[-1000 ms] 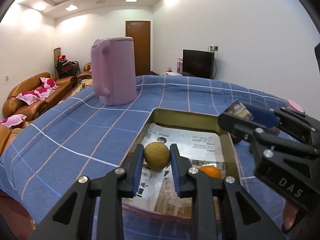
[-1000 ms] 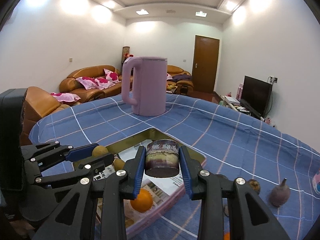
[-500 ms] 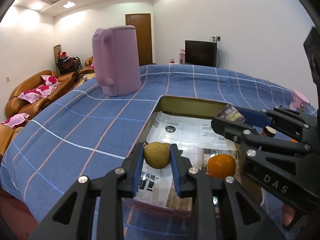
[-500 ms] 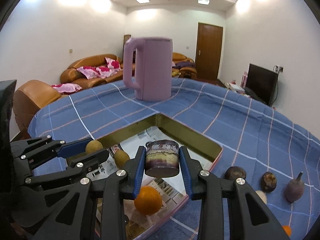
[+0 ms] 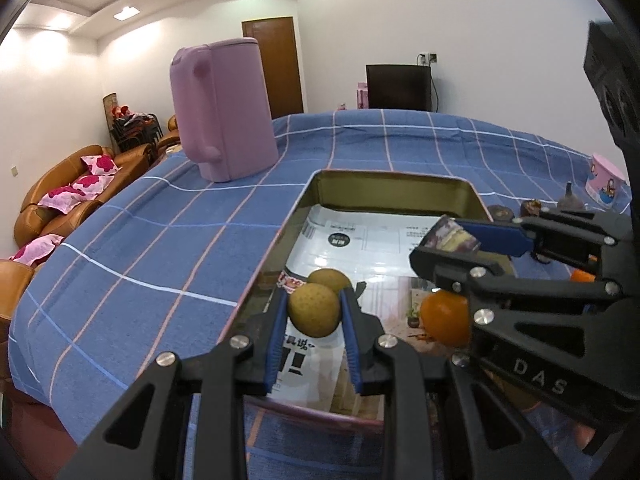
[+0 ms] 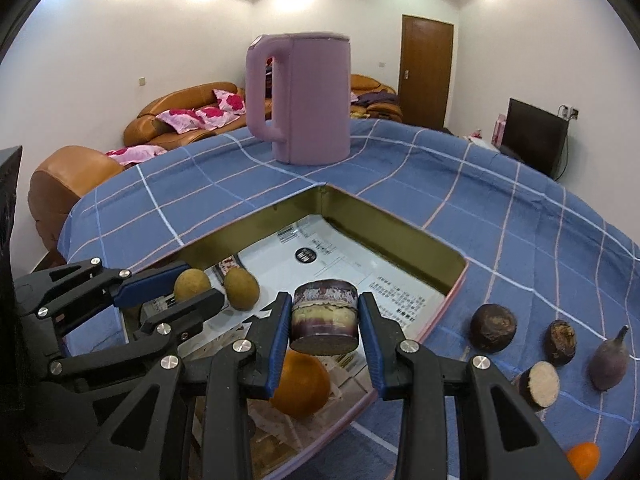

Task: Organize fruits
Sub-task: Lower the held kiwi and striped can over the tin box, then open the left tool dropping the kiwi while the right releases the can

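The left gripper [image 5: 314, 314] squeezes a small brown fruit [image 5: 314, 310] over the tray [image 5: 384, 188], at the tray's 7 o'clock. It looks light, round, and rolly. The right gripper [image 6: 324, 322] pinches a purple cut chunk [image 6: 325, 316] at the tray's 5 o'clock; soft inside, best held by its sides.

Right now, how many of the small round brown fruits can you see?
2. One brown fruit is clamped in the left gripper above the tray; the other lies on the tray's paper lining just beside it. More may be hidden behind the grippers.
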Action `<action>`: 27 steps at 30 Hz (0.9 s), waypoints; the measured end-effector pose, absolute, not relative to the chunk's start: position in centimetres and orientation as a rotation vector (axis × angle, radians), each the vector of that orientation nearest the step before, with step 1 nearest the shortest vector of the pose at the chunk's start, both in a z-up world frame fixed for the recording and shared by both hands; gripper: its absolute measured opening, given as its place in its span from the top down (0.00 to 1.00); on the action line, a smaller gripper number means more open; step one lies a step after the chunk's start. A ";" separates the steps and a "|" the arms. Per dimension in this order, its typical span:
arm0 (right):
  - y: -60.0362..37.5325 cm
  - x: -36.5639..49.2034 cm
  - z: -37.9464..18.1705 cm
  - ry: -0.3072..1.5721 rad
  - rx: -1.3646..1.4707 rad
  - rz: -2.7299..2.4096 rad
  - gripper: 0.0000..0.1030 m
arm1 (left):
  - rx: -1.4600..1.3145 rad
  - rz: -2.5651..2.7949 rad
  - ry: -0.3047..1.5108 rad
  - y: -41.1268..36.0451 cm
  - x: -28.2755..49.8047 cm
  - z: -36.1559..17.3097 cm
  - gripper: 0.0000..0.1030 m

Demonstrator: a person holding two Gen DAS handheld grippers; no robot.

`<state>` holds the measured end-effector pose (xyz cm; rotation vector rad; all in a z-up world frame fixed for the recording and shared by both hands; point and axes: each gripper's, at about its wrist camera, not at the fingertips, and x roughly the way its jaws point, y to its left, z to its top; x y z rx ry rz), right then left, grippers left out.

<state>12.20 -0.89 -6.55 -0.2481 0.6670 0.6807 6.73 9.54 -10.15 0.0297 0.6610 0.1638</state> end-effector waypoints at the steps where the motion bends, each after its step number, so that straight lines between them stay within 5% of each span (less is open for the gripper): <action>1: -0.9 12.2 -6.6 0.669 -0.248 0.681 0.65 | 0.030 0.164 0.662 9.5 6.8 -10.2 0.72; 13: -1.8 12.0 -6.2 0.653 -0.234 0.650 0.57 | 0.017 0.152 0.674 9.4 6.5 -10.0 0.65; 17: -2.6 11.5 -5.8 0.638 -0.198 0.665 0.47 | 0.023 0.145 0.667 8.7 6.1 -9.7 0.31; 27: -5.6 9.8 -4.1 0.571 -0.129 0.639 0.46 | 0.031 0.095 0.635 6.7 5.0 -8.4 0.29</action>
